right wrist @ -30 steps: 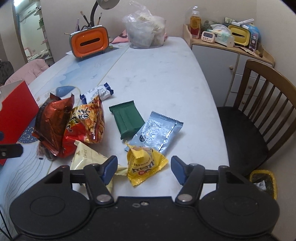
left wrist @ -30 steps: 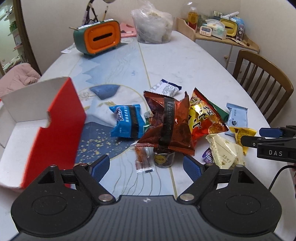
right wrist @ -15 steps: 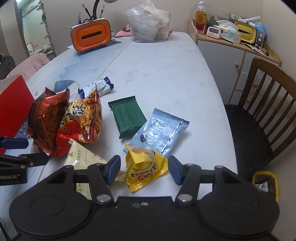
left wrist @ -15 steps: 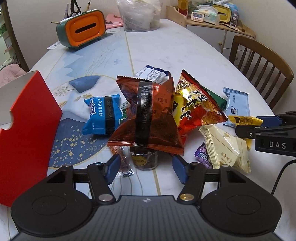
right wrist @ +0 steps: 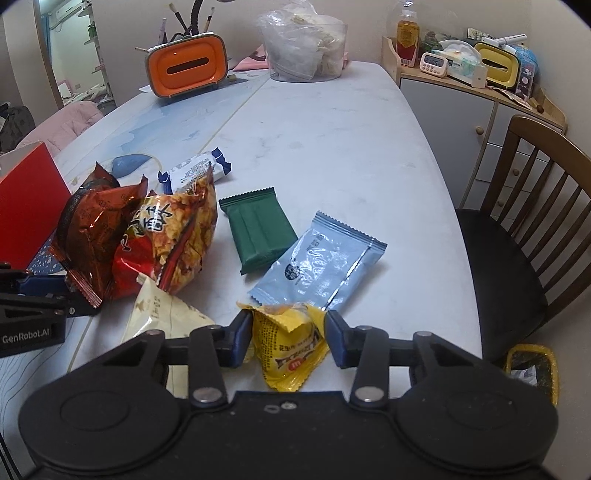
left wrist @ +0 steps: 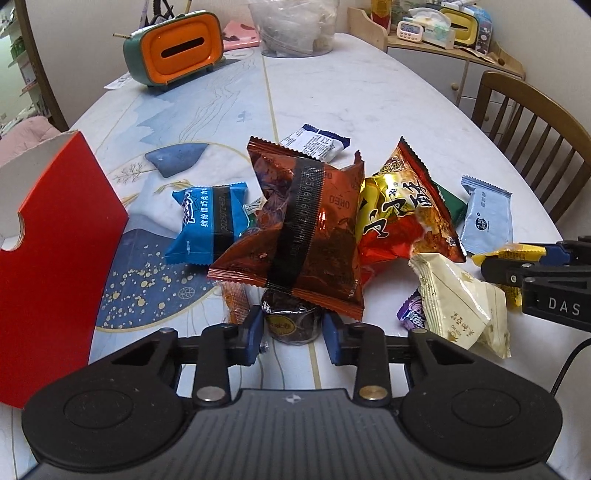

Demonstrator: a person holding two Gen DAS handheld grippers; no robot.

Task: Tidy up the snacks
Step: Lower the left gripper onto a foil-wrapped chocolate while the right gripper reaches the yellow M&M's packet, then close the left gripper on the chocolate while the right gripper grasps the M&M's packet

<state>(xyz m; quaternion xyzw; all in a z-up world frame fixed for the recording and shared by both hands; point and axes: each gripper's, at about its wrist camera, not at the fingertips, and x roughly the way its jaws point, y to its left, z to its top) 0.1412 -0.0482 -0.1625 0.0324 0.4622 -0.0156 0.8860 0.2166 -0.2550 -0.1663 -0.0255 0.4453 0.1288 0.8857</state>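
Note:
My left gripper (left wrist: 292,330) is closing its blue pads on a small round dark-wrapped snack (left wrist: 291,323), and both pads touch its sides. That snack lies half under a brown Oreo bag (left wrist: 303,229). Beside the bag are a blue packet (left wrist: 208,225), a red-and-gold chip bag (left wrist: 402,214) and a cream packet (left wrist: 458,299). My right gripper (right wrist: 290,338) is closing on a yellow packet (right wrist: 291,343), squeezed between its pads. A green packet (right wrist: 258,230) and a silver-blue packet (right wrist: 321,266) lie just beyond it. The red box (left wrist: 55,258) stands open at the left.
An orange tissue holder (left wrist: 177,48) and a clear plastic bag (left wrist: 295,26) sit at the table's far end. A wooden chair (right wrist: 517,229) stands by the right edge, with a cabinet (right wrist: 450,99) behind it. A white-and-blue packet (left wrist: 314,144) lies past the pile.
Both grippers' jaws have narrowed from wide apart to touching their snacks. The left gripper has dropped and moved in toward the small dark snack. The right gripper stayed in place.

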